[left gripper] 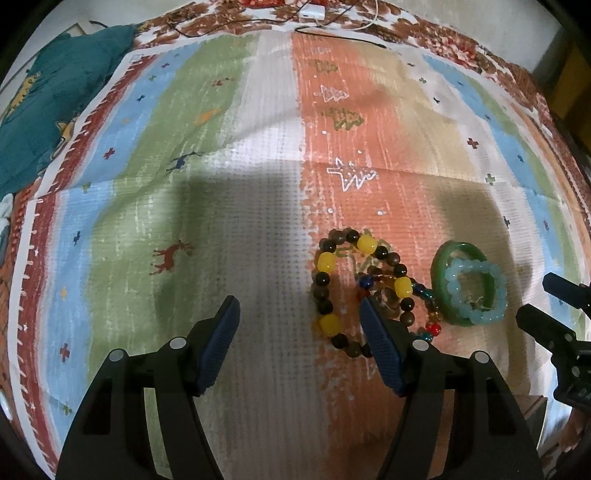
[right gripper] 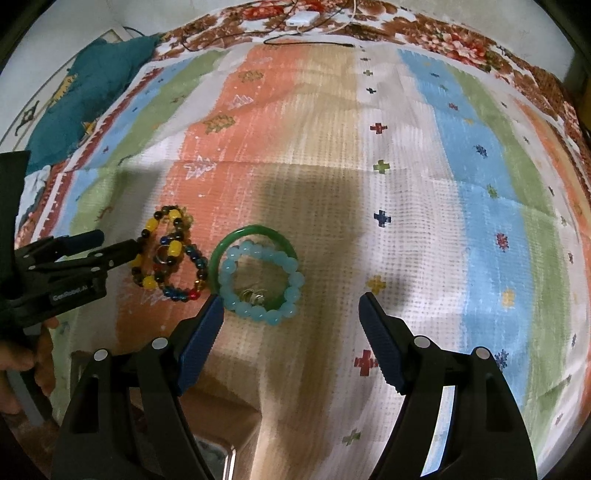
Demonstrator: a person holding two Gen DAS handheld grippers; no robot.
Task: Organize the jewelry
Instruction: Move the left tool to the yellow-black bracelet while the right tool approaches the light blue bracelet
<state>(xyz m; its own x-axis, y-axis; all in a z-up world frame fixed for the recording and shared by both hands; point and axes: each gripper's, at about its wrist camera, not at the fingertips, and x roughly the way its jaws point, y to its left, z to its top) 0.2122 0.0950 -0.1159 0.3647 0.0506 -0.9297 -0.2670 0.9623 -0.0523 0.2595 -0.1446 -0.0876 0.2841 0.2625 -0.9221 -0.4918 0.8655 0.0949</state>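
A brown and yellow bead bracelet (left gripper: 327, 273) lies on the striped cloth, overlapping a multicoloured glass bead bracelet (left gripper: 424, 295) and a small ring (left gripper: 388, 297). Right of them a green bangle (left gripper: 441, 258) lies with a pale blue bead bracelet (left gripper: 476, 291) on it and small metal earrings (right gripper: 253, 295) inside. My left gripper (left gripper: 299, 302) is open, its right finger over the brown bracelet. My right gripper (right gripper: 291, 301) is open just in front of the blue bracelet (right gripper: 258, 284) and bangle (right gripper: 255, 230). The brown bracelet (right gripper: 155, 254) and left gripper (right gripper: 110, 247) show at the left in the right wrist view.
The striped patterned cloth (left gripper: 236, 184) covers a floral bedspread (right gripper: 461, 48). A teal fabric heap (left gripper: 55, 96) lies at far left. A white charger with cables (left gripper: 312, 13) lies at the far edge. A reflective object (right gripper: 214, 454) sits at the near edge below my right gripper.
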